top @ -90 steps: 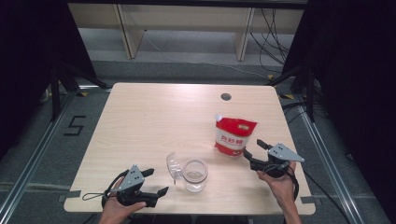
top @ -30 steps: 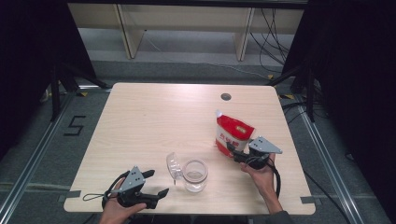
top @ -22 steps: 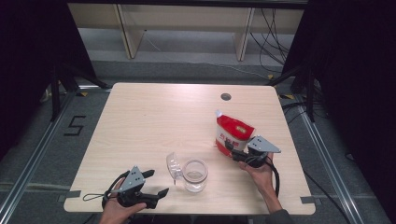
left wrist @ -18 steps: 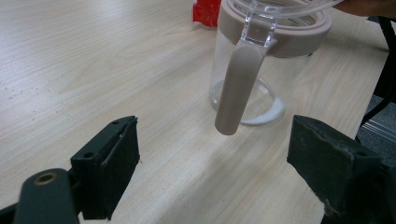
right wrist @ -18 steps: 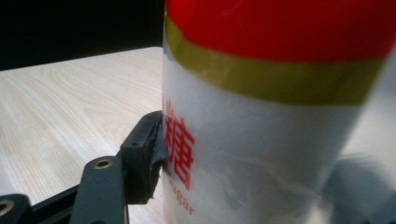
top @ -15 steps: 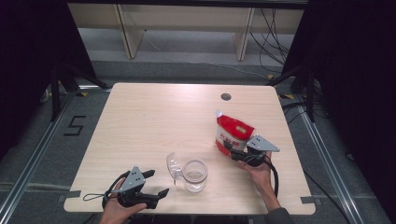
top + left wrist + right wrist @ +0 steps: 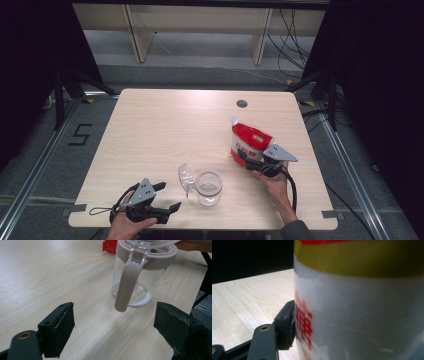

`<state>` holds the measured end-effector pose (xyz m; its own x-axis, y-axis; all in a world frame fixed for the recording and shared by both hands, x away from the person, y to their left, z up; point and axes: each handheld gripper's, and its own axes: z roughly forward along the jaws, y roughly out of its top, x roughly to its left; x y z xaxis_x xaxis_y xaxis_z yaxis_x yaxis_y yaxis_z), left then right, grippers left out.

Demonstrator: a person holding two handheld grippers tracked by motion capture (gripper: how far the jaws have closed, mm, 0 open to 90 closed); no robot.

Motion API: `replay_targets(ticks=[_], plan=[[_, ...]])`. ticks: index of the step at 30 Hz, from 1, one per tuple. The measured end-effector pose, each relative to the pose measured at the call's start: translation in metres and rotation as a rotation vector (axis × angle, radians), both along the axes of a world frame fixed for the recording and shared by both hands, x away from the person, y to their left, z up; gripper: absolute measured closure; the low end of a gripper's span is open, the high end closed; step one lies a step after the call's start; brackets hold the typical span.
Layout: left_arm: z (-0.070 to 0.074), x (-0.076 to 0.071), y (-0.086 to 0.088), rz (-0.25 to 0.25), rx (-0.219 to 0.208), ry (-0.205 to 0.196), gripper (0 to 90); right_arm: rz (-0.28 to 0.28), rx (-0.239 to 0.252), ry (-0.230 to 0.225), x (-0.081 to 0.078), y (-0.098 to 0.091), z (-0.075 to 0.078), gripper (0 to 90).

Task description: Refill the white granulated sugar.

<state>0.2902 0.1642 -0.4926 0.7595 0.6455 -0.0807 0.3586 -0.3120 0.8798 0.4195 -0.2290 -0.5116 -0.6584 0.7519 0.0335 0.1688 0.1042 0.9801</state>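
The pouch (image 7: 250,142) is red, yellow and white, with red characters too blurred to read. The right gripper (image 7: 248,161) grasps its lower part. The left gripper (image 7: 167,196) stands released, the glass jar (image 7: 208,187) just ahead.

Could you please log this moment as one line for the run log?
left gripper: open, idle near jar | right gripper: jaws around pouch, one pad touching | jar: lid open | pouch: upright on table

1. One red-and-white pouch (image 7: 248,142), standing between the right gripper's (image 7: 245,159) jaws.
2. One clear jar (image 7: 209,187) with an open lid, ahead of the left gripper's (image 7: 167,196) jaws.
3. Two grippers.
4. One table (image 7: 165,125).
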Motion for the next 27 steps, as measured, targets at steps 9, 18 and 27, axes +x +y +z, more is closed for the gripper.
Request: replay_targets(ticks=[9,18,27], plan=[[-0.0002,0.0013,-0.0015,-0.016,0.011,-0.002,16.1,0.009,0.018,0.001,0.0023,0.0004,-0.0014,36.5],[-0.0006,0.0005,-0.0025,-0.029,-0.005,-0.008,16.0,0.023,0.034,-0.027,0.0063,0.0018,-0.0034,35.7],[0.0004,0.0004,-0.0012,-0.030,-0.004,-0.006,16.0,0.022,0.007,-0.022,0.0026,0.0043,-0.0011,44.1]])
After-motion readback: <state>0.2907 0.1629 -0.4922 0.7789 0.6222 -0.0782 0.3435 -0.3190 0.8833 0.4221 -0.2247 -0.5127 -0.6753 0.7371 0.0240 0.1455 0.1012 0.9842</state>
